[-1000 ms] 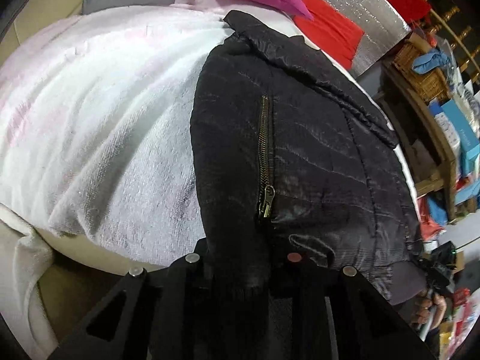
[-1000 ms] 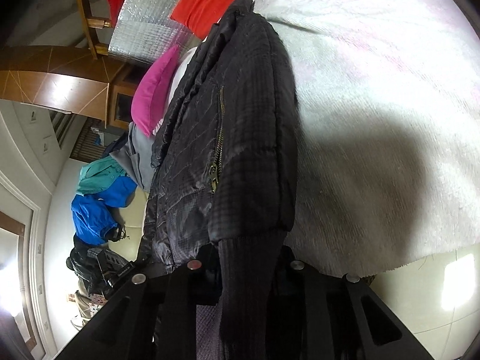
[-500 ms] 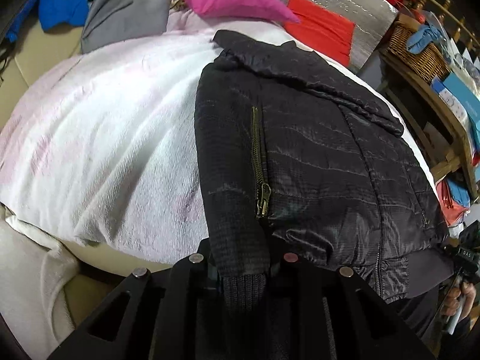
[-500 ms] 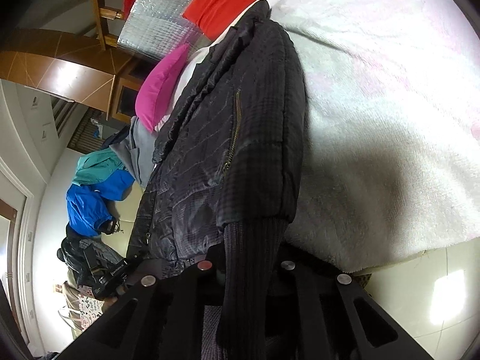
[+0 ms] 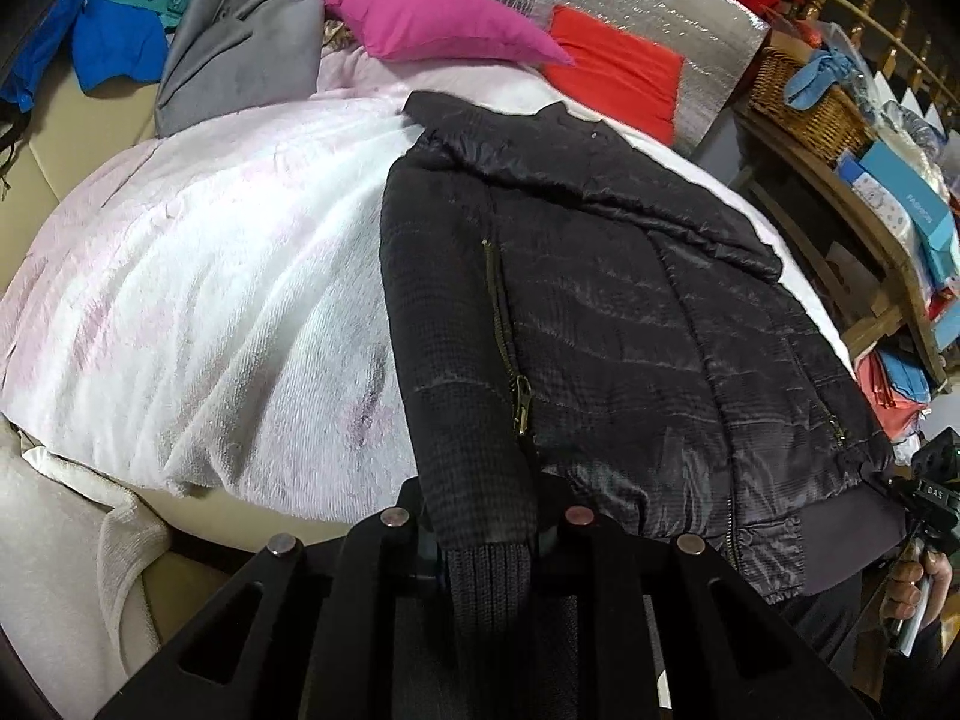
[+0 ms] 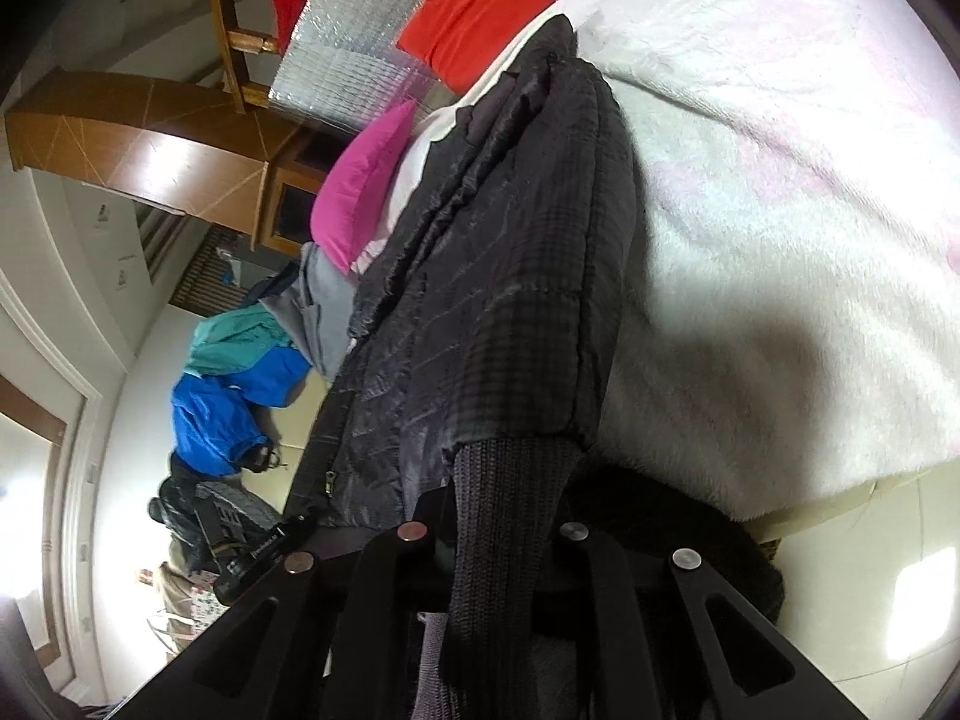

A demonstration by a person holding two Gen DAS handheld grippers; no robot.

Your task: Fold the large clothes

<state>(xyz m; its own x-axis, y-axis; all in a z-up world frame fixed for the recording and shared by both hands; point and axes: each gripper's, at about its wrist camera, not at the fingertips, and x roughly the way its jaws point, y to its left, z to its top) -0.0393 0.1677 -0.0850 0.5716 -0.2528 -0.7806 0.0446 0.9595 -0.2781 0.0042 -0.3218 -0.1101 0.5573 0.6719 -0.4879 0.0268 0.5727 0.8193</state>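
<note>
In the left wrist view the left gripper (image 5: 489, 540) points steeply down, clamped on a ribbed cuff (image 5: 489, 576) of the black jacket (image 5: 630, 324) spread on the white blanket (image 5: 210, 300); a blue box's print is unreadable. More pillows and clutter show than a second ago. In the right wrist view the right gripper (image 6: 492, 531) angles down, pinched tight on the other cuff (image 6: 504, 516), now clear of the jacket body.

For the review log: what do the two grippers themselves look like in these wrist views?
Both are matte black. The left gripper and right gripper each show two flat fingers with triangular cut-outs and round silver bolt heads near the tips. In the left view, the far right gripper bears small white lettering, too small to read. No cables or sleeves show.
</note>
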